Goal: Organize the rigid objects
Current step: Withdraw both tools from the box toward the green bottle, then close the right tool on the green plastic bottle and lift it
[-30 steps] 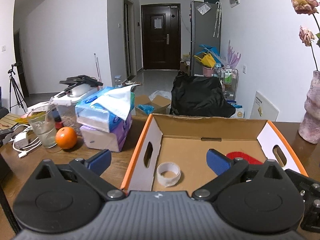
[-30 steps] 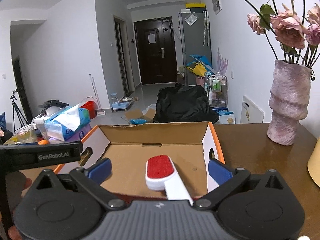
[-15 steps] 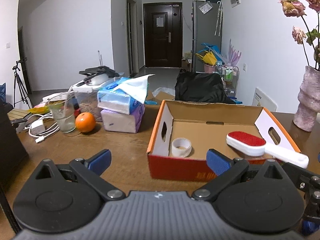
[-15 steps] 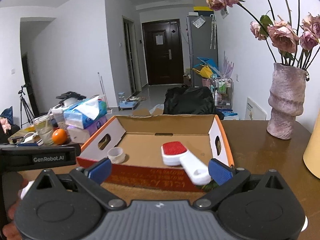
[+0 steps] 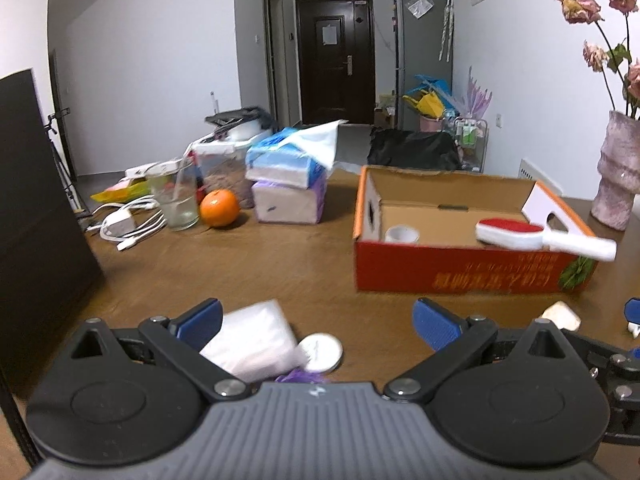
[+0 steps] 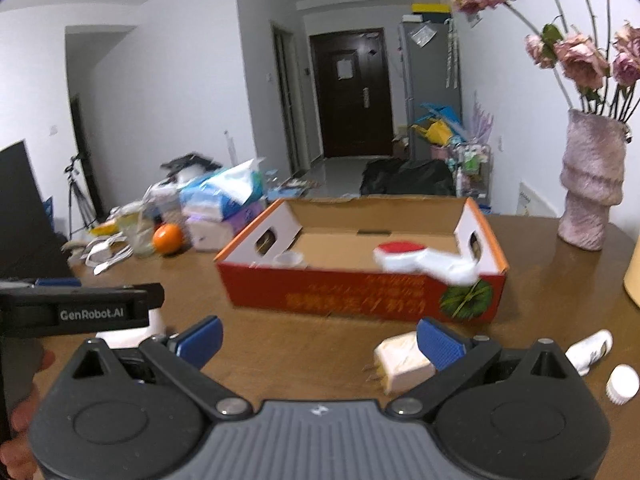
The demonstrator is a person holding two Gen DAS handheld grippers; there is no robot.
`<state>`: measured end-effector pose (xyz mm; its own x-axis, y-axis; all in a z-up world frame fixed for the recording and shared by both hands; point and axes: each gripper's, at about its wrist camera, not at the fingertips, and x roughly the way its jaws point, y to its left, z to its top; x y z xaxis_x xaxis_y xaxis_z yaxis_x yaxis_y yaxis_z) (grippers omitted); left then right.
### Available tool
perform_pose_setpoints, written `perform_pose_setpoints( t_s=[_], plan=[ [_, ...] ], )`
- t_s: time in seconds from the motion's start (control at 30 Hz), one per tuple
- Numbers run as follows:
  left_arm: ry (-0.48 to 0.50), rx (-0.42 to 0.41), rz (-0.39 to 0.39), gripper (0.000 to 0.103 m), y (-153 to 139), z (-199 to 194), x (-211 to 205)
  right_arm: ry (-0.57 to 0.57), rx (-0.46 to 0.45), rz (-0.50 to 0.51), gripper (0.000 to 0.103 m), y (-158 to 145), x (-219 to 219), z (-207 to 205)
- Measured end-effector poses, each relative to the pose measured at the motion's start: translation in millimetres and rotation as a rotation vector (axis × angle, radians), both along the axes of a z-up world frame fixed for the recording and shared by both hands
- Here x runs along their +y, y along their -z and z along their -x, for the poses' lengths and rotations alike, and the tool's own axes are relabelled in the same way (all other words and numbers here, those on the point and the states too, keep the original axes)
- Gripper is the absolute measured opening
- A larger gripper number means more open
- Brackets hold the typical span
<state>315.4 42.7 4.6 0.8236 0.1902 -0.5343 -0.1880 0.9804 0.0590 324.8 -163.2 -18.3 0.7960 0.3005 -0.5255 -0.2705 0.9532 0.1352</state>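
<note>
An open red cardboard box (image 5: 472,276) (image 6: 360,292) sits on the brown table. Inside lie a white tape roll (image 5: 401,234) (image 6: 289,259) and a red-and-white lint brush (image 5: 532,234) (image 6: 424,258), its handle overhanging the front right rim. My left gripper (image 5: 316,320) is open, low over a white packet (image 5: 252,340) and a round silver lid (image 5: 322,352). My right gripper (image 6: 318,338) is open; a cream power plug (image 6: 400,362) lies by its right finger. A white tube (image 6: 590,350) and a white cap (image 6: 622,384) rest to the right.
Tissue packs (image 5: 286,184), an orange (image 5: 220,208), a glass (image 5: 174,200) and white cables (image 5: 128,220) crowd the far left. A pink vase of flowers (image 6: 592,196) stands far right. A dark panel (image 5: 36,216) rises at the left edge. A hand (image 6: 20,412) holds the left gripper's body (image 6: 80,312).
Both grippers have pulled back from over the box toward the table's near side. The packet, lid, plug, tube and cap have come into view.
</note>
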Motion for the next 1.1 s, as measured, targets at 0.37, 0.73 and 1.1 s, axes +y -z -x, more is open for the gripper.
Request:
perform_pose_setpoints(
  t_s=[0.37,0.73,1.1],
  plan=[
    [-0.037,0.044,-0.015,0.103,22,38,33,-0.128,0.104,0.047,0.103,38,48,31],
    [-0.045,0.082,-0.001,0.103,42,53,54,-0.239,0.175,0.111,0.103,67,85,43],
    [-0.032,0.095,0.008,0.103,50,51,57,-0.214,0.163,0.169,0.039,76,96,37]
  ],
)
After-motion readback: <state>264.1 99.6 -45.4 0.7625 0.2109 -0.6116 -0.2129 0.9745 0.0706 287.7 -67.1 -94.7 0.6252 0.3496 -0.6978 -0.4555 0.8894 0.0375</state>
